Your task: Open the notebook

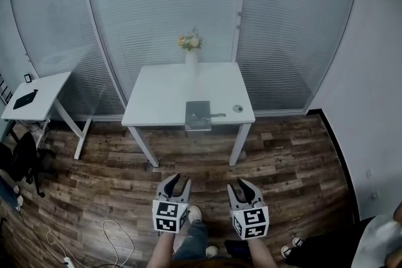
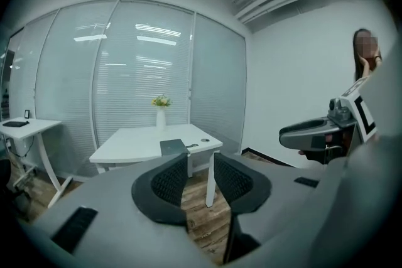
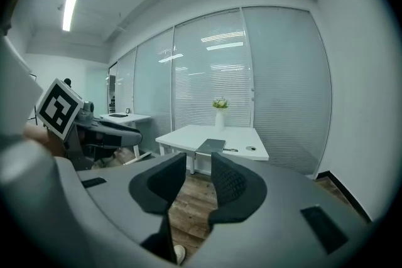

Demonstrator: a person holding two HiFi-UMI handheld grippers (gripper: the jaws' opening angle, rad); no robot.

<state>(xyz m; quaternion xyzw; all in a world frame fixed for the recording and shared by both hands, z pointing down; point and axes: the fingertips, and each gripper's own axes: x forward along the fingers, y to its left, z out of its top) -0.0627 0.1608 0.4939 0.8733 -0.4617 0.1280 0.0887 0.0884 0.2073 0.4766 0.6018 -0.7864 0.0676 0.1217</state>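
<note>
A closed grey notebook [image 1: 198, 115] lies at the front edge of the white table [image 1: 163, 97], with a pen [image 1: 217, 115] beside it on the right. The same notebook [image 2: 174, 147] shows in the left gripper view and again, as the notebook [image 3: 211, 146], in the right gripper view. My left gripper [image 1: 174, 186] and right gripper [image 1: 245, 190] hang over the wooden floor, well short of the table. Both stand open with nothing between their fingers.
A white vase with flowers [image 1: 191, 49] stands at the table's back edge, and a small round disc [image 1: 237, 108] lies at its right. A second white desk [image 1: 38, 96] stands at the left. A cable [image 1: 113, 238] runs over the floor. A person [image 2: 365, 54] stands at the right wall.
</note>
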